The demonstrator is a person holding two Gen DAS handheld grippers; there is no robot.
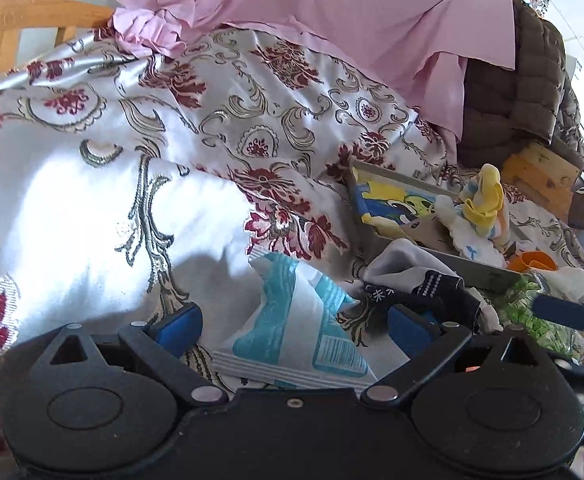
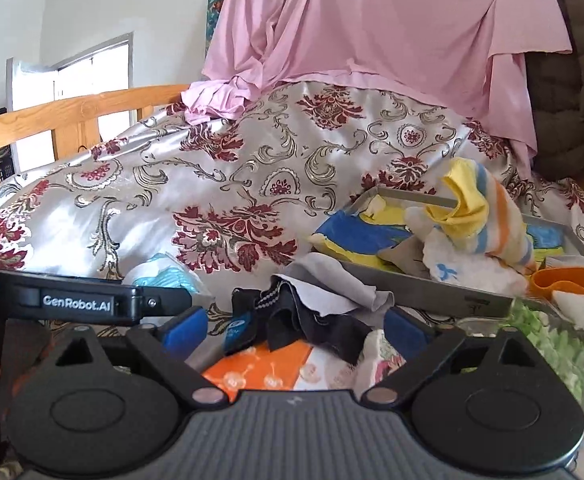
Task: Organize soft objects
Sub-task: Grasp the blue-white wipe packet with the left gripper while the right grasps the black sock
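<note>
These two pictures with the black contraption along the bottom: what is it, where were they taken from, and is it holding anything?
No robot here: a person carries a two-finger grabber in each hand, each with a camera looking forward along its blue fingers. One picture comes from the left gripper, the other from the right gripper. Both stand open and hold nothing. Below them lies a patterned bedspread. A white and blue packet lies between the left fingers; a dark sock lies crumpled between the right ones. To the right a grey tray holds small cloths and a striped sock. Pink fabric hangs behind.
</note>
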